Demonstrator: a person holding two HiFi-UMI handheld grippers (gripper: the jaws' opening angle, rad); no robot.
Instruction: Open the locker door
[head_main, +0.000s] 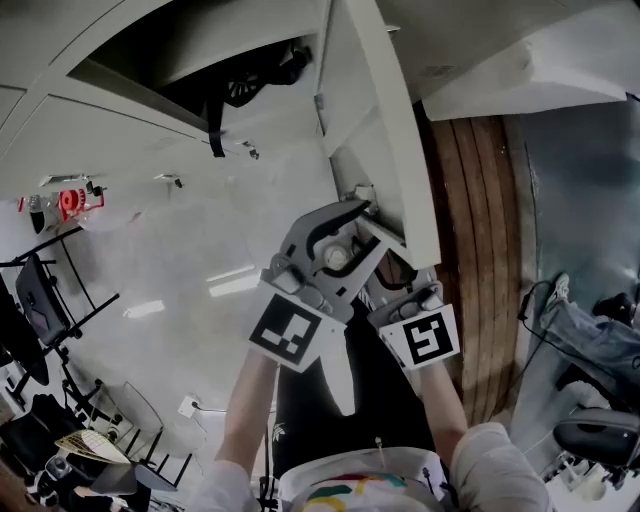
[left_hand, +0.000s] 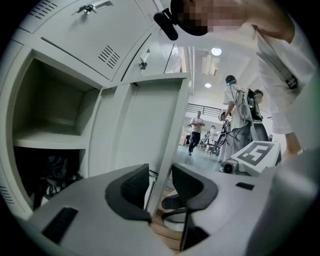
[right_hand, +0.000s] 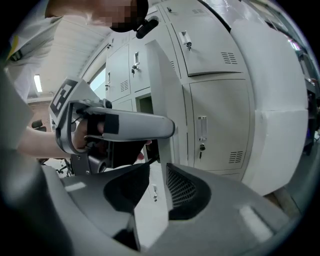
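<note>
Left gripper (left_hand: 159, 172): jaws released, astride the free edge of the open locker door (left_hand: 142, 117). Right gripper (right_hand: 157, 172): just beside it, jaws likewise apart around that edge.

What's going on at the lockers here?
A person is working a locker door with a handheld gripper in each hand. The door already stands swung out from its compartment, which shows a shelf with dark items below it. The left gripper and the right gripper sit close together at the door's free edge. Each has its jaws apart with the edge between them, and neither looks clamped on it.
</note>
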